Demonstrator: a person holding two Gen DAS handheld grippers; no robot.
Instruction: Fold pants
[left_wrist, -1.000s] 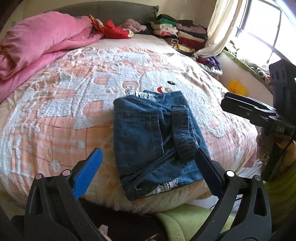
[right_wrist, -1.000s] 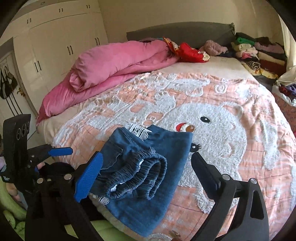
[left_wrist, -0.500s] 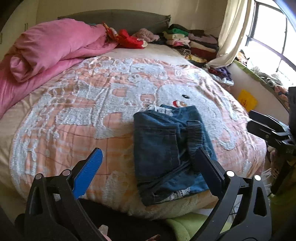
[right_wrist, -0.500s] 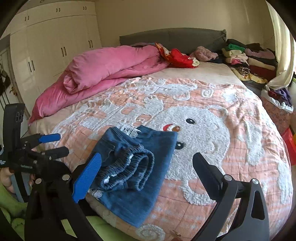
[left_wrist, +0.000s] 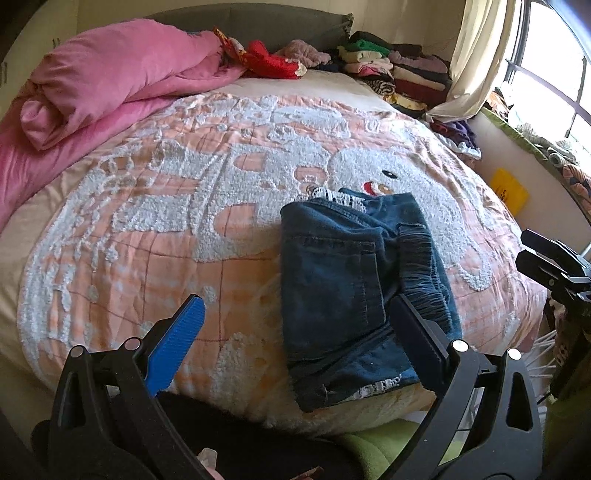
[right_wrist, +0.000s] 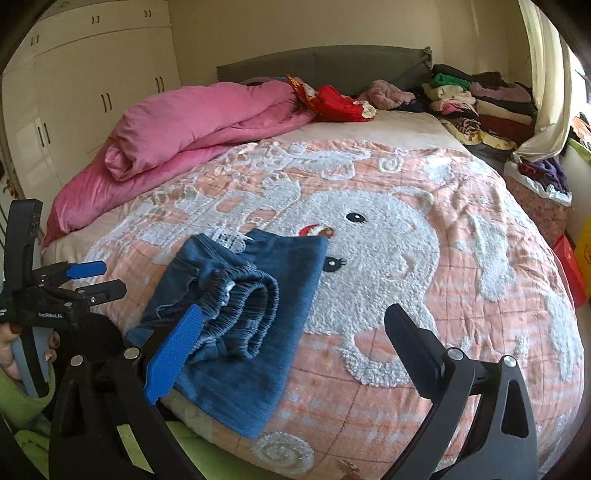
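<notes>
Pants (left_wrist: 354, 291) are seen folded into a compact bundle near the foot edge of the bed (left_wrist: 147, 229), waistband bunched on top. Left gripper (left_wrist: 295, 332) and right gripper (right_wrist: 291, 347) are held off the cloth, jaws spread wide, nothing gripped. Task is judged nearly done. Risk: bundle sits close to the edge and could be dragged off or unfolded if the loose waistband gets snagged. Pink duvet (right_wrist: 192, 122) and stacked clothes (right_wrist: 476, 103) are noted well apart; nothing is blocking.
</notes>
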